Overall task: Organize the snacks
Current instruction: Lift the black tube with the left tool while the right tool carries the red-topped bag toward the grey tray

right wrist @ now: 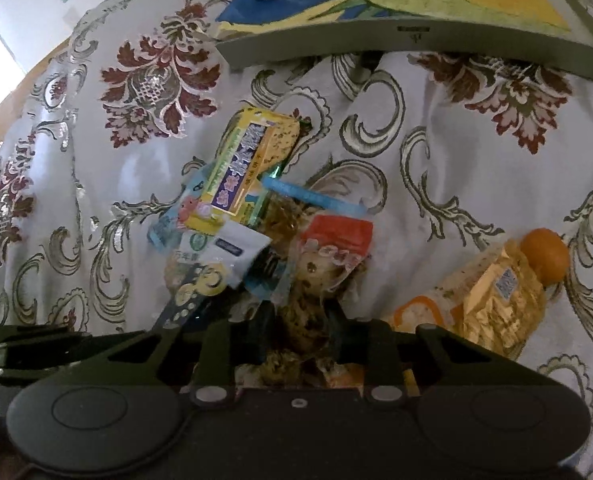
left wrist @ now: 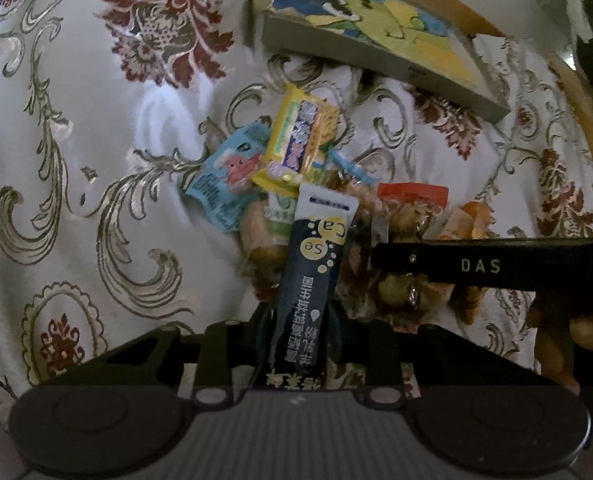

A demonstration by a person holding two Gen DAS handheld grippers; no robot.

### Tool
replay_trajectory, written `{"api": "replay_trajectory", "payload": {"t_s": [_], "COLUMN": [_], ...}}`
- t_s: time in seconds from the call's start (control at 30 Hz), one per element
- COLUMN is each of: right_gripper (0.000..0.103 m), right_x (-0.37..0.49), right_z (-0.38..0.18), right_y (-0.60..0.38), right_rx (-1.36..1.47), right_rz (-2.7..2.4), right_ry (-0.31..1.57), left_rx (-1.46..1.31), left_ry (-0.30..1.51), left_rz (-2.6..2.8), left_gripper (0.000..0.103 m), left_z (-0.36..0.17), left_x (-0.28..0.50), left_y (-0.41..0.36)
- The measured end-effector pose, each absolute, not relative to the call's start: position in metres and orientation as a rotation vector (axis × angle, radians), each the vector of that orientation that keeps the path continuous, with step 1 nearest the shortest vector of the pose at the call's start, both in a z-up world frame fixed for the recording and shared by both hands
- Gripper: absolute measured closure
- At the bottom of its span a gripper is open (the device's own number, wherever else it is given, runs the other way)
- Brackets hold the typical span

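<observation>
A pile of snack packets lies on the flowered tablecloth. My left gripper (left wrist: pixel 296 320) is shut on the lower end of a dark navy stick sachet (left wrist: pixel 316 248) with yellow circles, which points up over the pile. My right gripper (right wrist: pixel 300 320) is shut on a clear red-topped packet of brown snack (right wrist: pixel 332 248), also seen in the left wrist view as the red-topped packet (left wrist: pixel 412 200). Above them lie a yellow packet (left wrist: pixel 296 140) (right wrist: pixel 244 168) and a light blue packet with a pink cartoon (left wrist: pixel 228 176) (right wrist: pixel 172 220). The navy sachet (right wrist: pixel 188 296) shows at the right view's lower left.
A grey tray with a cartoon picture inside (left wrist: pixel 376 60) (right wrist: pixel 416 36) stands just beyond the pile. A yellow-orange packet with an orange ball at its end (right wrist: pixel 496 292) lies to the right. The right gripper's black body (left wrist: pixel 480 266) and a hand (left wrist: pixel 552 340) cross the left view.
</observation>
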State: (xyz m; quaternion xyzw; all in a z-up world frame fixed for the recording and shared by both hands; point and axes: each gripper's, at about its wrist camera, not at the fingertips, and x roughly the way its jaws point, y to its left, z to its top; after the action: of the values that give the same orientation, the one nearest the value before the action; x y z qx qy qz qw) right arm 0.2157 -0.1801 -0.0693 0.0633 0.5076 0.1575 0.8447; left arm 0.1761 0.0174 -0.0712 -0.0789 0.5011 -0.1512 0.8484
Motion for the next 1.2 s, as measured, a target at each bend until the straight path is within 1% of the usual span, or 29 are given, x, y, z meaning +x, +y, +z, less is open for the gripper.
{"api": "replay_trajectory", "payload": {"t_s": [0.3,0.47,0.77,0.9,1.0,1.2], "right_gripper": [0.077,0.077,0.077,0.077,0.077,0.077], "right_x": [0.200,0.189,0.187,0.197,0.208,0.237], "right_z": [-0.050,-0.030,0.001,0.013,0.018,0.028], "right_y": [-0.191,-0.199,-0.218,-0.229,-0.242,-0.277], "right_rx": [0.132,0.134,0.139,0.144,0.199,0.329], "right_rz": [0.298,0.314,0.357,0.361,0.346,0.283], "right_ry": [1.037,1.020,0.956,0.873,0.788,0.600], "left_rx": [-0.172,-0.207,-0.230,-0.227,-0.280,-0.334], "left_ry": [1.061,1.050,0.954,0.879,0.815,0.733], "left_rz": [-0.333,-0.339,-0.368,-0.365,-0.374,-0.352], "left_gripper": [0.075,0.075,0.075,0.075,0.075,0.075], "left_z": [-0.069,-0.063,-0.045,-0.028,-0.014,0.010], "left_x": [0.173,0.169,0.165,0.175,0.189,0.240], "left_y": [0.014,0.017,0.012,0.002,-0.005,-0.031]}}
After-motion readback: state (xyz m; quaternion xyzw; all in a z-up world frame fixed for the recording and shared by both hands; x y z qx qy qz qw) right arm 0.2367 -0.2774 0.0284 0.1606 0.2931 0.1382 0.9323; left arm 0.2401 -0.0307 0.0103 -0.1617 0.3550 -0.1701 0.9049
